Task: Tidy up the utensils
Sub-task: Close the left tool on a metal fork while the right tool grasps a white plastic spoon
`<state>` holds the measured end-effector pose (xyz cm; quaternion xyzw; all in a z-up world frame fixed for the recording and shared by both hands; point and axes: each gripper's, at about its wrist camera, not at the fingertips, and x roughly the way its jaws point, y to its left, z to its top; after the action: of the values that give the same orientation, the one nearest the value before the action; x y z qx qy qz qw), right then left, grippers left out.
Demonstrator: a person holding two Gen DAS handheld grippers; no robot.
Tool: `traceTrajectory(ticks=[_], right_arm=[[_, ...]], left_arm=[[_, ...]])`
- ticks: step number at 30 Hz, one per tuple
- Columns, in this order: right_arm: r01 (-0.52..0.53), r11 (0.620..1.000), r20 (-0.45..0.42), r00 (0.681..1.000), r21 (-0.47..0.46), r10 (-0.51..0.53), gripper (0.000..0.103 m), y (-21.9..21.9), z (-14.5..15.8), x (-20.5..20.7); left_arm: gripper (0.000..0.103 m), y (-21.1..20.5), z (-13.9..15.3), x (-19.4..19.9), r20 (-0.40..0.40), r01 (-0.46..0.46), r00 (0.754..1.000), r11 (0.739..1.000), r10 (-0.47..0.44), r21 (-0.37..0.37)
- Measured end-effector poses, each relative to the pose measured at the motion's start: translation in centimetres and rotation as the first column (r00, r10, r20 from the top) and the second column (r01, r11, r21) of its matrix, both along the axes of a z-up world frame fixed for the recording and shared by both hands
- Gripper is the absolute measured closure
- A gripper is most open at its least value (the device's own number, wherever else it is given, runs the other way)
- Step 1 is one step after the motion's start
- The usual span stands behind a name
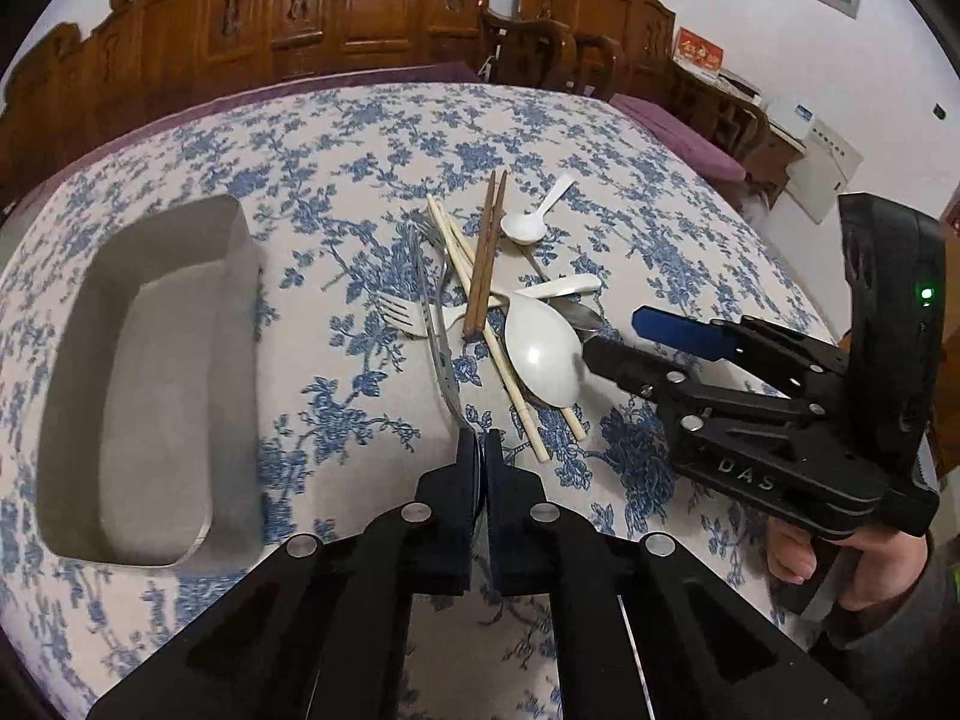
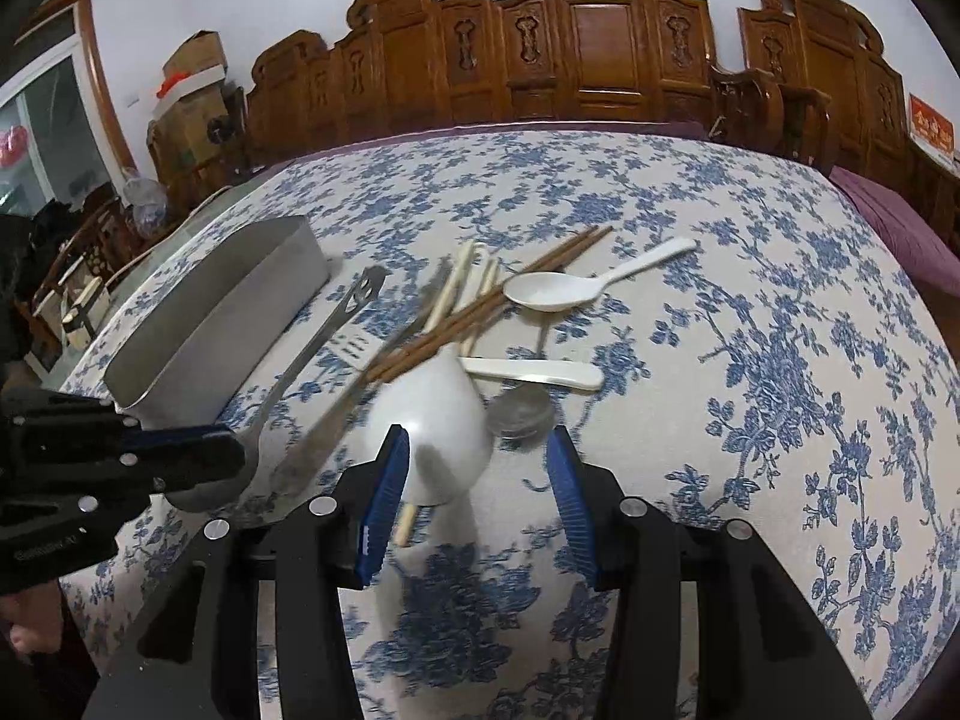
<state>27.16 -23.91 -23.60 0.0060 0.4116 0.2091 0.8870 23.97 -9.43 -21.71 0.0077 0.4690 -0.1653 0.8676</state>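
Observation:
My left gripper is shut on a metal spoon, held by its bowl end with the long handle pointing away over the table; in the right wrist view the spoon rises from my left gripper. A pile of utensils lies mid-table: brown chopsticks, pale chopsticks, a white fork, a large white spoon and a small white spoon. My right gripper is open, its blue pads either side of the large white spoon.
A grey metal tray stands on the left of the floral tablecloth; it also shows in the right wrist view. Carved wooden chairs line the far edge. A small metal spoon bowl lies beside the white spoon.

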Motion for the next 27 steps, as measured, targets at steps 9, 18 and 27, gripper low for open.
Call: traceTrajectory(ticks=[9,18,27], right_arm=[[0.010,0.999,-0.031,0.999,-0.035,-0.012,0.063,2.2,1.0,2.2],[0.098,0.992,-0.095,0.990,-0.082,-0.105,0.070,1.5,0.1,8.4],[0.201,0.977,-0.187,0.959,-0.076,-0.212,0.070,0.5,-1.8,13.7]], left_arm=[[0.100,1.8,2.3,-1.3,0.070,0.066,0.995,0.998,-0.065,-0.002],[0.100,3.5,3.2,-1.2,0.103,0.065,0.993,0.996,-0.059,-0.053],[0.100,4.6,3.8,-0.6,0.116,0.059,0.992,0.995,-0.050,-0.082]])
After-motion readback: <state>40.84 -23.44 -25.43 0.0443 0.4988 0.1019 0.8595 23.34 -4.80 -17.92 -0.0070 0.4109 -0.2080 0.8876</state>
